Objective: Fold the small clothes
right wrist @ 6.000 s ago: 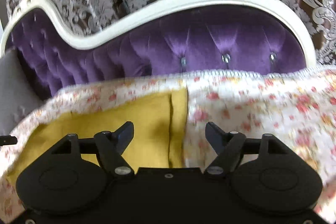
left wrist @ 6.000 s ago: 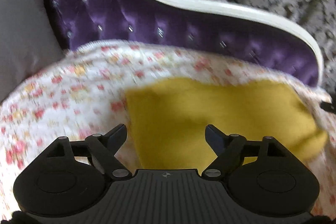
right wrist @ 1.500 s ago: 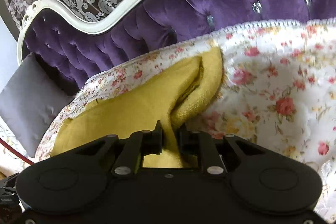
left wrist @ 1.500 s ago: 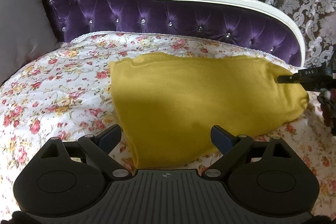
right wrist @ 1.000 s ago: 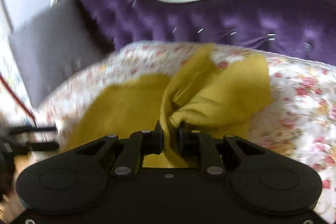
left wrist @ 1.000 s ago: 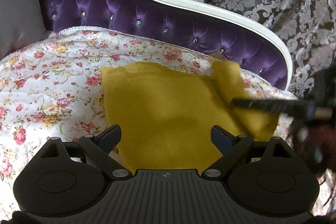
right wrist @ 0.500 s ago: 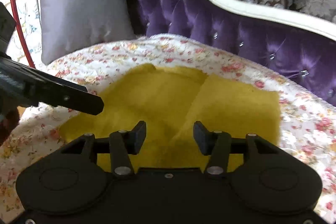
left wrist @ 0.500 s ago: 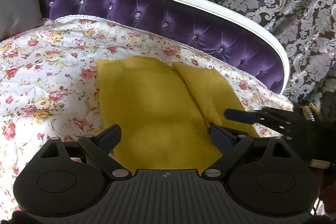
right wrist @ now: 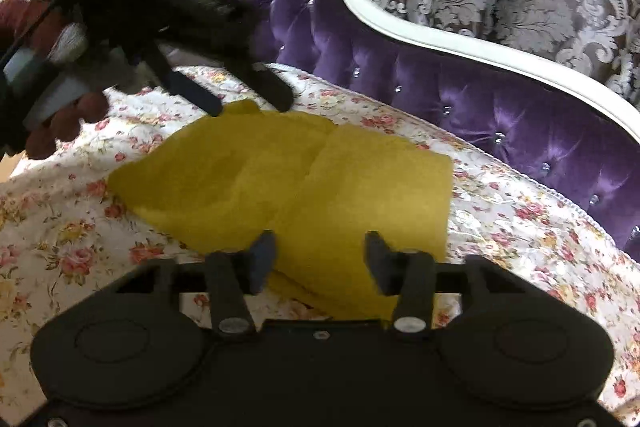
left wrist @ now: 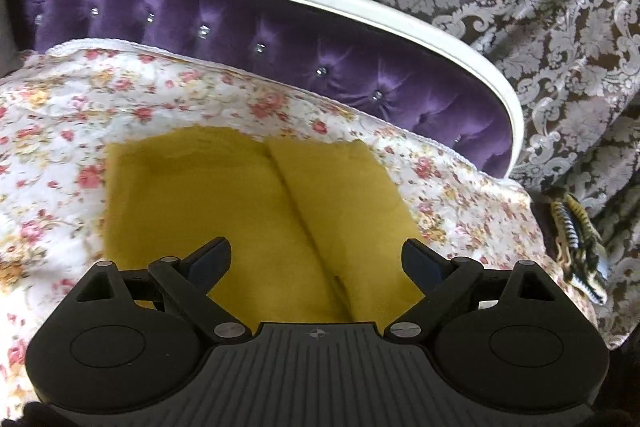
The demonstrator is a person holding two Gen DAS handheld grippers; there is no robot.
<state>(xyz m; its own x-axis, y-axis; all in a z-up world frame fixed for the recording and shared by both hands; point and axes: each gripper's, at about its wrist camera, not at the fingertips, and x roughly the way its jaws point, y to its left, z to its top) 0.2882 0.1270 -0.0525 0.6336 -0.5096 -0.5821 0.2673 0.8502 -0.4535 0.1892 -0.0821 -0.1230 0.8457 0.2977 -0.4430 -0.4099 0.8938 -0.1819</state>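
Yellow cloth [right wrist: 304,183] lies at frame centre on the floral cover [right wrist: 520,227], one side flap folded over, further folds judged outstanding; left gripper [left wrist: 316,259] spread wide, right gripper [right wrist: 320,251] just parted, nothing pinched in either.

Soft, even daylight fills both views; fisheye bending warps the edges (the left view is slightly motion-blurred throughout).
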